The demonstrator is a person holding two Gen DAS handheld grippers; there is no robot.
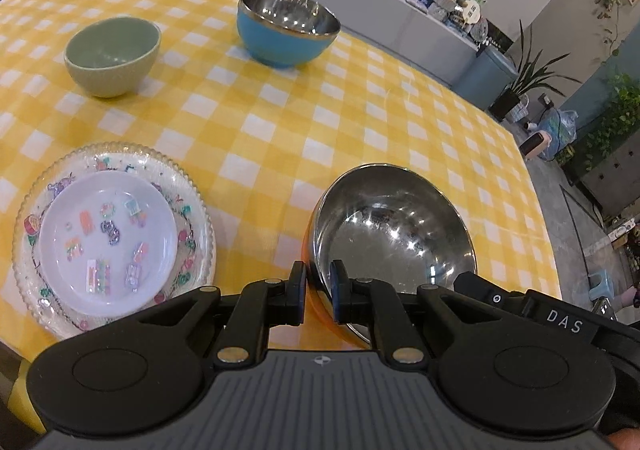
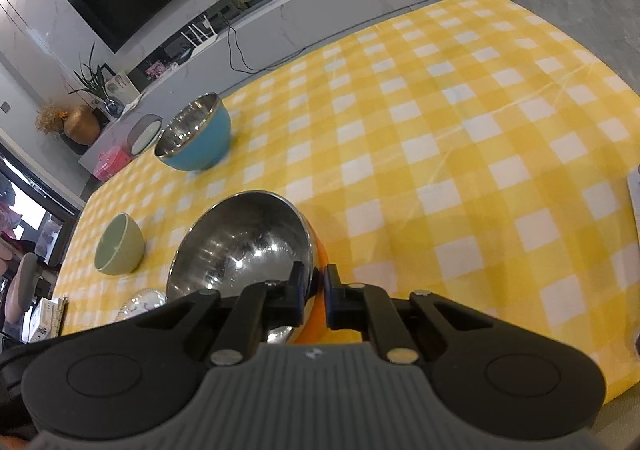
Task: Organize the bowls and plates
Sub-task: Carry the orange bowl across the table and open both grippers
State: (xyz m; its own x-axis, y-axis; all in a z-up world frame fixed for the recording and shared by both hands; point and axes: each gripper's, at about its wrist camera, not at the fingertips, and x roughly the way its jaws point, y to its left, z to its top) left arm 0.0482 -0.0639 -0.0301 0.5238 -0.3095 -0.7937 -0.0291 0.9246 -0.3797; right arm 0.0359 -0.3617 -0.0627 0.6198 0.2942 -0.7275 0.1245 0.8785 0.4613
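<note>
Left gripper (image 1: 318, 292) and right gripper (image 2: 318, 296) both pinching rim of orange steel-lined bowl (image 1: 394, 234), tilting above yellow checked tablecloth (image 1: 320, 122). Blue bowl (image 1: 286, 28) and green bowl (image 1: 112, 56) sitting beyond; small white plate (image 1: 108, 236) resting on glass plate (image 1: 52, 290).

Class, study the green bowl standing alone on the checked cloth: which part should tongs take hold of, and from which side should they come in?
Grip the rim of the green bowl, one finger inside and one outside, coming down from above at its near edge. It stands upright, mouth open, with a thick wall too wide to span whole. The cloth around it looks bare, so the approach seems free; the blue bowl stands well apart.
</note>
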